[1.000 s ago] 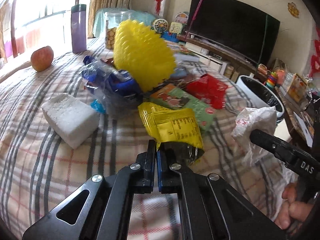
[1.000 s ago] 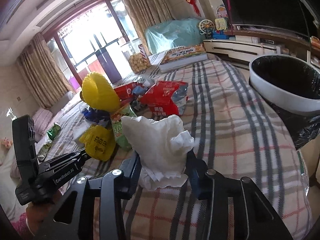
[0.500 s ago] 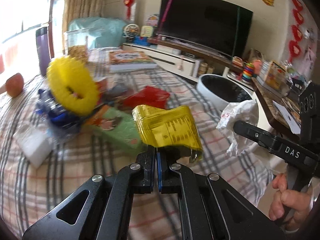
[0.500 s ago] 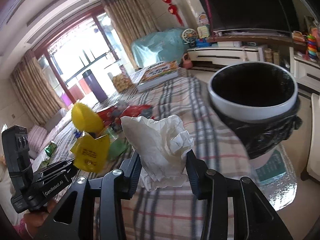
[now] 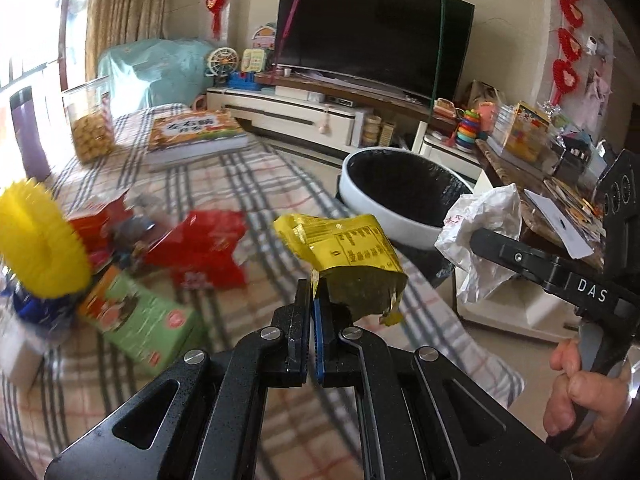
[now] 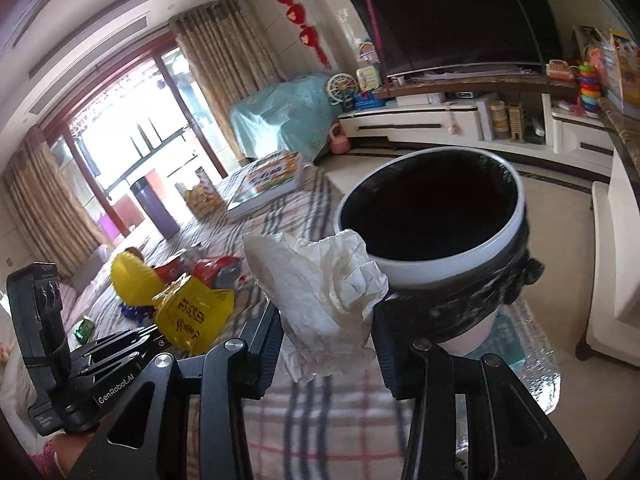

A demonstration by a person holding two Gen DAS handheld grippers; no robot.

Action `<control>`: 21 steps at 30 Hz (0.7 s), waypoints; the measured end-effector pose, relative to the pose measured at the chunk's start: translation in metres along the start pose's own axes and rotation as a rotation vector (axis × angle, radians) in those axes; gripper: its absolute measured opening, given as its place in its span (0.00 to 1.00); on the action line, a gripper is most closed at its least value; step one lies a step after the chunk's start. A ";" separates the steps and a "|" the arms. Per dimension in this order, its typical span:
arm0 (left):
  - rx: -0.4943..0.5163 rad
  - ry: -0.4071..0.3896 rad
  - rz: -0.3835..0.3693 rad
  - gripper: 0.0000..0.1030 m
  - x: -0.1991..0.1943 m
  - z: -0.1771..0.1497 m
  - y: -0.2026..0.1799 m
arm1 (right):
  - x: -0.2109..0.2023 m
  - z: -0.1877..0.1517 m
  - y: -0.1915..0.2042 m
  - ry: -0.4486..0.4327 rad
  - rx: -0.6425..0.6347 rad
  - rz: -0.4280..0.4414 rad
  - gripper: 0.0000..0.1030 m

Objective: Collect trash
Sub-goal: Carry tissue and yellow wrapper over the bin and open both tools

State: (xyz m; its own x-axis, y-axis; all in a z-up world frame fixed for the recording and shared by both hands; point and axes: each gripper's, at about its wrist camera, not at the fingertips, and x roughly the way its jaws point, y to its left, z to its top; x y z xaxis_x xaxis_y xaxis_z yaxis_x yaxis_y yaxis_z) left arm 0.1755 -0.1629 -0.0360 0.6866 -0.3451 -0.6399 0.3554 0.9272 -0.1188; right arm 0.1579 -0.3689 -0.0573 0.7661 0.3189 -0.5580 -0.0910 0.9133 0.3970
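Left wrist view: a plaid blanket (image 5: 224,184) of grey and red stripes covers the surface that carries everything. Toward its far edge lie a large picture book (image 5: 196,136) and a clear jar of snacks (image 5: 90,124), with a purple flask (image 5: 28,132) at the far left edge. Nearer, on the left side, sit a spiky yellow ring (image 5: 38,248), a red wrapper (image 5: 204,250) and a green packet (image 5: 140,320). Beyond the blanket's right edge stands a white trash bin (image 5: 392,224) lined with a black bag, and behind it a dark television (image 5: 372,36) on a low white cabinet. The left claw (image 5: 312,304) is clenched on the bottom edge of a yellow snack wrapper (image 5: 348,256), which stands up from the fingertips, lifted off the blanket and near the bin's rim. To the right, the right claw (image 5: 480,240) carries a crumpled white tissue (image 5: 484,236) just beside the bin.

Right wrist view: curtains and a bright glass door fill the left of the room. The right claw (image 6: 326,344) grips the crumpled white tissue (image 6: 320,288) between its two fingers; the wad rises above the fingertips and overlaps the near rim of the trash bin (image 6: 460,260), whose dark opening lies directly ahead. At lower left, the left claw (image 6: 160,338) holds the yellow snack wrapper (image 6: 192,312) above the blanket (image 6: 320,412).
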 end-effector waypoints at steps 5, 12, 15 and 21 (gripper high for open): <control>0.026 0.015 -0.016 0.01 0.017 0.014 -0.012 | 0.000 0.010 -0.013 -0.008 0.017 -0.022 0.41; 0.047 0.041 -0.037 0.01 0.038 0.029 -0.028 | 0.000 0.025 -0.032 -0.016 0.035 -0.049 0.41; 0.057 0.048 -0.044 0.01 0.048 0.037 -0.034 | 0.003 0.032 -0.041 -0.017 0.043 -0.059 0.41; 0.079 0.061 -0.058 0.01 0.069 0.056 -0.048 | 0.016 0.051 -0.057 -0.001 0.043 -0.079 0.41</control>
State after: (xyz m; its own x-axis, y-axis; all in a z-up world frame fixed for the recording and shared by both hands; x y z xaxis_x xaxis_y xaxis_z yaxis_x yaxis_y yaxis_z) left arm 0.2412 -0.2394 -0.0319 0.6243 -0.3866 -0.6788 0.4444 0.8904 -0.0984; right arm 0.2079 -0.4290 -0.0518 0.7702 0.2461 -0.5884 -0.0030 0.9239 0.3826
